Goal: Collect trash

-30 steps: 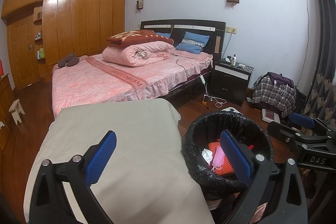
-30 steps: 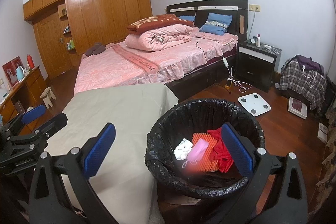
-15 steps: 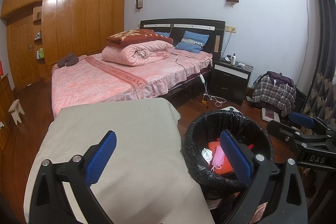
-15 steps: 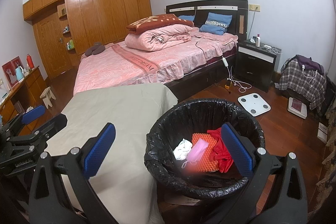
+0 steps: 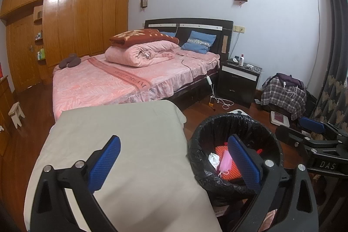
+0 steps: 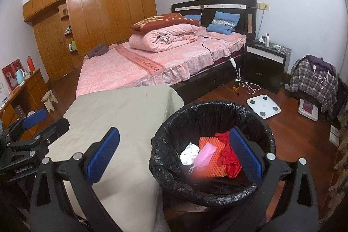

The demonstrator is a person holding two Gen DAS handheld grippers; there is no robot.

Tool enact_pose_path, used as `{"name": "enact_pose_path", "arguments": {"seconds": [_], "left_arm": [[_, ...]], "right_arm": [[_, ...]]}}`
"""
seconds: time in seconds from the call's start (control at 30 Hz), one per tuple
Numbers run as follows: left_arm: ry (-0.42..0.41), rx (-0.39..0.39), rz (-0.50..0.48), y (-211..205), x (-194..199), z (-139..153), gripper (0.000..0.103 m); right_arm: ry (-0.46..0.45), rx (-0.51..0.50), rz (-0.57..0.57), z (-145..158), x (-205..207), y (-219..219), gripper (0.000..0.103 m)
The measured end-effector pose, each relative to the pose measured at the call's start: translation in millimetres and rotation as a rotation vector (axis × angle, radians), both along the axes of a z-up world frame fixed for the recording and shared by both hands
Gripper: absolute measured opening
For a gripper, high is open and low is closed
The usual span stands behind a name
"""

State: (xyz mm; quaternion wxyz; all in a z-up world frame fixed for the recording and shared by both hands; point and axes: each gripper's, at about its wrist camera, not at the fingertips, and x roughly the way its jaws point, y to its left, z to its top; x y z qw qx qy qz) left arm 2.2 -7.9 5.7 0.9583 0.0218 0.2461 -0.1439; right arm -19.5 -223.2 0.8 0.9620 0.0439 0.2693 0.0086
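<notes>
A trash bin with a black liner [image 6: 174,134] stands on the floor beside a beige-covered table [image 6: 121,114]. Inside lie a pink face mask [image 6: 205,154], a white crumpled tissue [image 6: 189,153], an orange ridged piece [image 6: 215,164] and a red cloth [image 6: 230,162]. The bin also shows in the left wrist view [image 5: 261,129], with the mask [image 5: 225,163] visible. My left gripper [image 5: 174,161] is open and empty above the table edge. My right gripper [image 6: 174,153] is open and empty over the bin's near rim.
A pink bed [image 6: 152,62] stands behind the table, with a black nightstand [image 6: 263,64] to its right. A white scale [image 6: 263,105] and cables lie on the wood floor. A plaid-covered seat [image 6: 313,79] is at the right, a small stool [image 6: 49,99] at the left.
</notes>
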Motion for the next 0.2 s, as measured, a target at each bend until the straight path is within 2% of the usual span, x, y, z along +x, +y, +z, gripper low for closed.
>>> {"name": "enact_pose_path", "arguments": {"seconds": [0.2], "left_arm": [[0.002,-0.001,0.002,0.7,-0.2,0.5,0.097]], "right_arm": [[0.002,0.0,0.001,0.8,-0.3,0.7,0.098]]}}
